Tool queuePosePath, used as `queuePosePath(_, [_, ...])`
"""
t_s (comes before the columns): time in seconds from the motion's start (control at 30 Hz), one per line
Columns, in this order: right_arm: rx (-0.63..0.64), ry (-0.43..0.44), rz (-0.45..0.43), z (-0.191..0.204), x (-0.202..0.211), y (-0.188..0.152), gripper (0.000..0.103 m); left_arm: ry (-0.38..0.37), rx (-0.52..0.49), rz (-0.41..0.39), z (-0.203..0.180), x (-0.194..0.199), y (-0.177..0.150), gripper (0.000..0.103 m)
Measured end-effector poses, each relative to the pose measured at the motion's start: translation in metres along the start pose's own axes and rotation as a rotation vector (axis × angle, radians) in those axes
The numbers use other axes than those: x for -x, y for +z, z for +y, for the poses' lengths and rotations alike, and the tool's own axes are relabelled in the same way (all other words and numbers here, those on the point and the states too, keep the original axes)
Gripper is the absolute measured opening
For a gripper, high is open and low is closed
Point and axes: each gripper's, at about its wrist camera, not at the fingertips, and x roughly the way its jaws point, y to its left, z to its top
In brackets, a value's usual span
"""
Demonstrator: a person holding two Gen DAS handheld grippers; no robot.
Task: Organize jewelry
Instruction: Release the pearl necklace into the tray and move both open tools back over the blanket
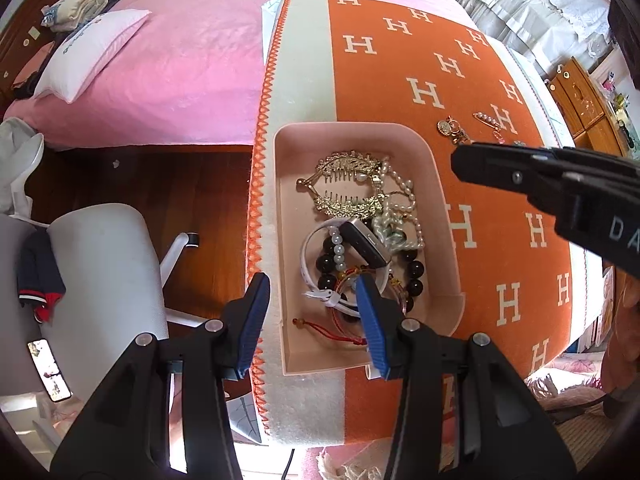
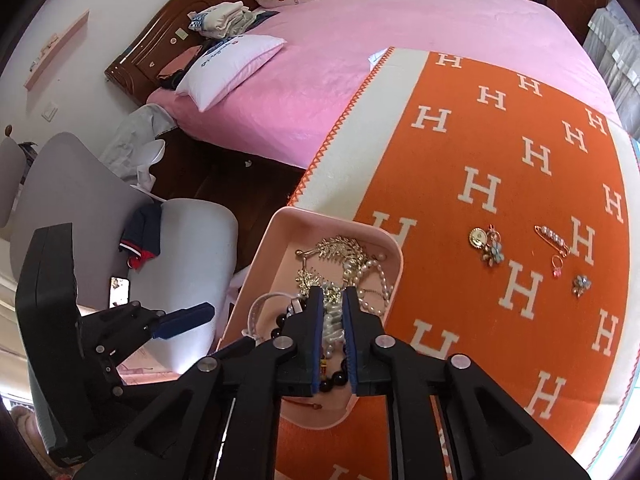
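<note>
Two sets of tongs over a pink tray (image 1: 436, 184) on the bench: left tongs (image 1: 316, 320) wide at its near edge; right tongs (image 2: 333, 332) narrow above tangled pearls (image 2: 370, 276). Possible snag, dragging neighbouring beads out. Loose brooches (image 2: 486, 246) farther right.

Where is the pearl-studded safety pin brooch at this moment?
The pin brooch lies on the orange blanket, outside and right of the pink tray, between the gold charm and the small pink ring.
</note>
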Motion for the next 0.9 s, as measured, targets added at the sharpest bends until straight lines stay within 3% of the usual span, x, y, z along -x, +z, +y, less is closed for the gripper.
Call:
queuePosePath(0.5, [0.02, -0.029, 0.0, -0.021, 0.02, -0.042, 0.013, -0.004, -0.038, -0.008, -0.018, 0.005, 0.002, 0.042])
queuePosePath(0.9, [-0.004, -0.061, 0.011, -0.047, 0.027, -0.072, 0.013, -0.025, -0.125, 0.001, -0.053, 0.004, 0.003, 0.042])
